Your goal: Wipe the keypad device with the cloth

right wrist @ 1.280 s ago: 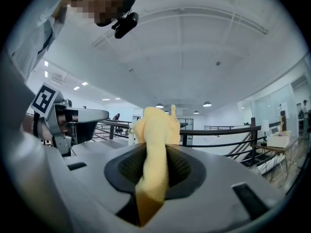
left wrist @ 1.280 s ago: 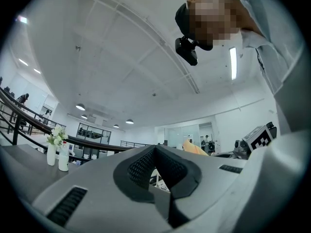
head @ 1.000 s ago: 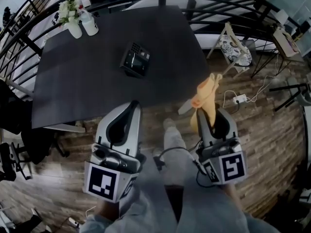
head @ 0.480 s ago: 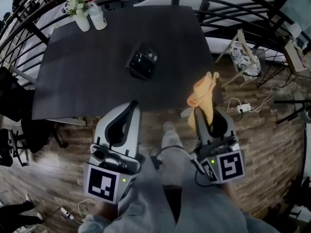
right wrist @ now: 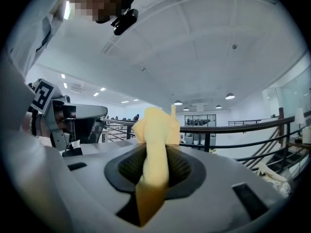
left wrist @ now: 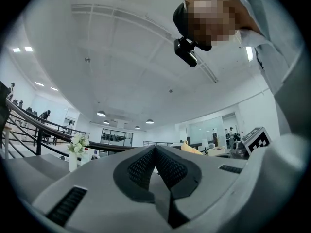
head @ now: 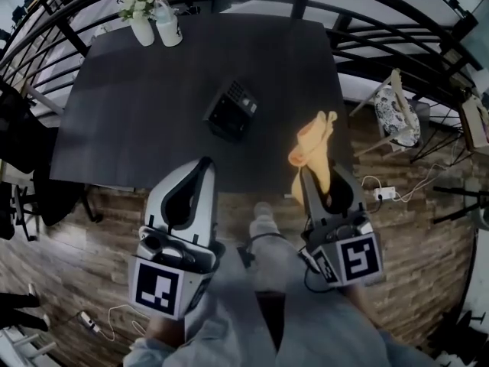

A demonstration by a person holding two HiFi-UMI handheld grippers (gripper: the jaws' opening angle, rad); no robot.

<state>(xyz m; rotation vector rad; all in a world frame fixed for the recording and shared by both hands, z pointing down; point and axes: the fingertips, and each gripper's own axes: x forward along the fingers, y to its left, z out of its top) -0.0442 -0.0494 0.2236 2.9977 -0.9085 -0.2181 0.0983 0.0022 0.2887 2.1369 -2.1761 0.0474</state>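
Holds the right gripper clenched on the yellow cloth, just off the table's near edge, toward its right corner. Carries the left gripper with jaws pressed together on nothing, also short of the near edge. Finds the keypad device lying tilted on the dark table, about mid-table, well apart from both grippers. Shows a flower vase and a bottle side by side at the far left corner.

Open table around keypad device
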